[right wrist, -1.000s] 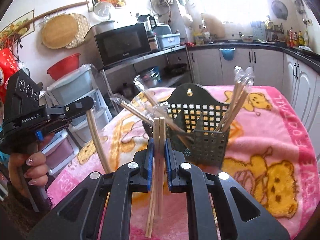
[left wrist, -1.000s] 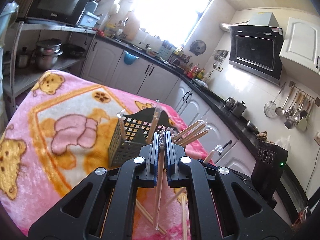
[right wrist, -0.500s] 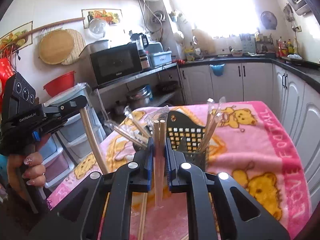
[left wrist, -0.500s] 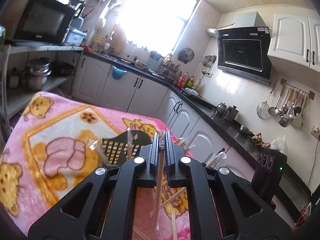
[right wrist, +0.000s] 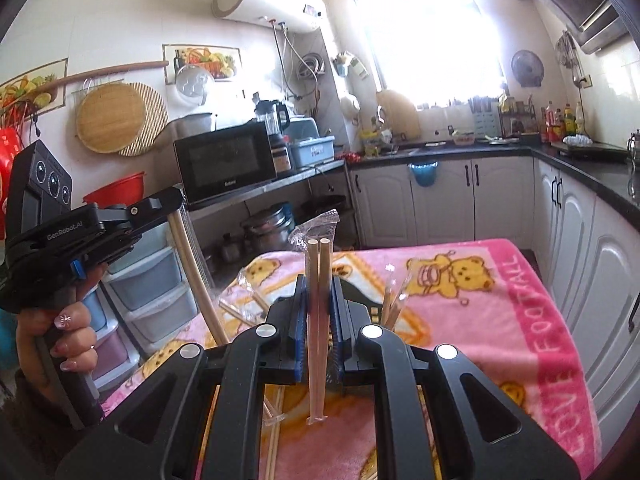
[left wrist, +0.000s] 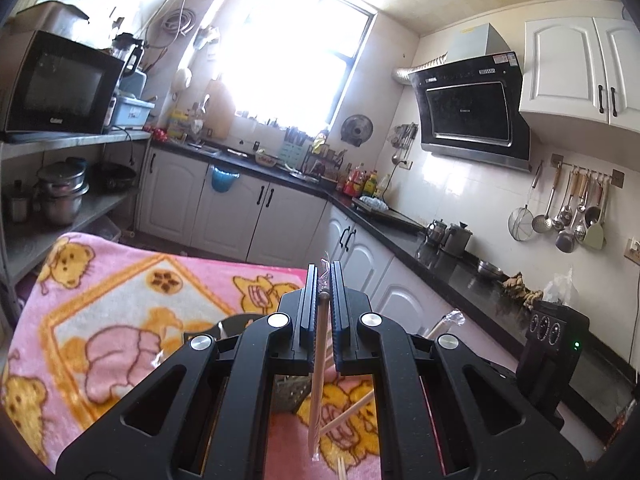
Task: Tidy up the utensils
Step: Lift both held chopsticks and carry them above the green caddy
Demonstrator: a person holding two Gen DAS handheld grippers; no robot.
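My left gripper (left wrist: 323, 280) is shut on a plastic-wrapped pair of wooden chopsticks (left wrist: 318, 364) that hangs down between its fingers. My right gripper (right wrist: 319, 292) is shut on another wrapped pair of chopsticks (right wrist: 318, 320), held upright with its tips sticking up above the fingers. Both are raised above the pink bear blanket (right wrist: 500, 320). The dark perforated utensil basket (left wrist: 290, 394) lies mostly hidden under the grippers; wrapped chopsticks (right wrist: 394, 304) stick out of it. In the right wrist view the left gripper (right wrist: 172, 210) appears at the left, held by a hand (right wrist: 68, 344).
Loose chopsticks (left wrist: 348, 412) lie on the blanket below. A shelf with a microwave (right wrist: 226, 166) and pots (left wrist: 60, 192) stands beside the table. White cabinets and a dark counter (left wrist: 400, 224) run behind. Plastic drawers (right wrist: 148, 288) stand by the table's left.
Both grippers have risen with their chopsticks, and the views now look more level across the kitchen. The basket has slid down out of sight behind the fingers.
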